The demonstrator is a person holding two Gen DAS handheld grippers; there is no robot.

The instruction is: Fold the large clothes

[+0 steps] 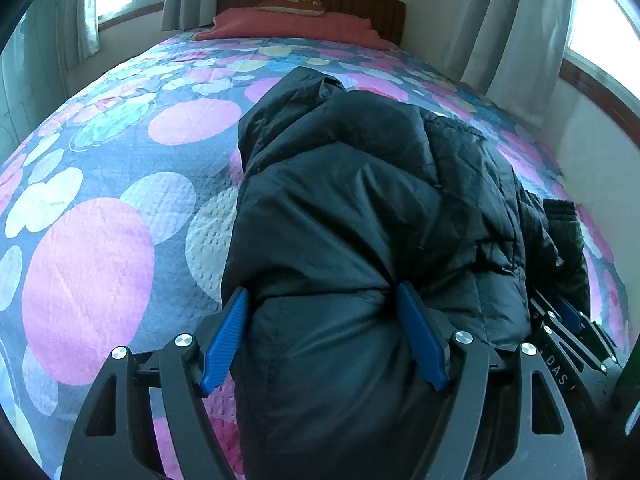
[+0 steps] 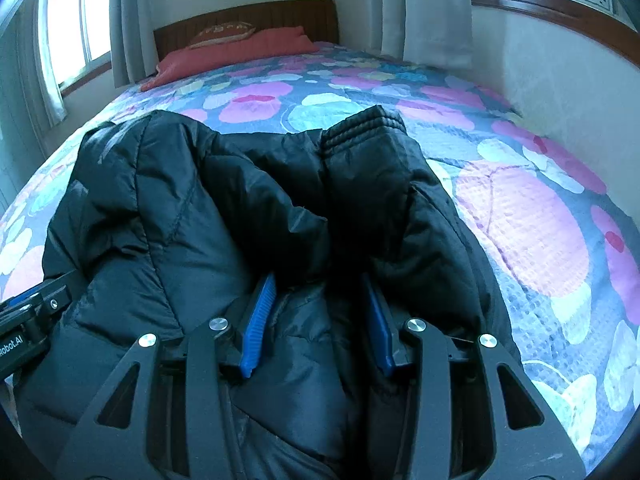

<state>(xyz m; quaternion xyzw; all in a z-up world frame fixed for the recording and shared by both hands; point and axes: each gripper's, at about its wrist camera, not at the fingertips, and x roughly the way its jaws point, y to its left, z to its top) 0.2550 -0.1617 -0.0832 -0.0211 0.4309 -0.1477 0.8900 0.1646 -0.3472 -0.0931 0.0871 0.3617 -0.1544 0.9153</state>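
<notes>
A black puffer jacket (image 1: 352, 200) lies bunched on the bed, its hood toward the headboard. My left gripper (image 1: 324, 300) has its blue fingers (image 1: 228, 332) on either side of a thick fold of the jacket's near edge, pressing into it. In the right wrist view the jacket (image 2: 192, 200) fills the middle, with a ribbed cuff (image 2: 360, 128) on top. My right gripper (image 2: 320, 292) clamps another thick fold of the jacket between its blue fingers (image 2: 260, 320). The right gripper also shows in the left wrist view (image 1: 568, 316), close beside the left one.
The bed (image 1: 100, 200) has a quilt with pink, white and teal circles. A red pillow (image 1: 296, 26) and wooden headboard (image 1: 360, 4) lie at the far end. Curtains and windows stand on both sides. A white wall (image 2: 560, 80) runs along the bed's right edge.
</notes>
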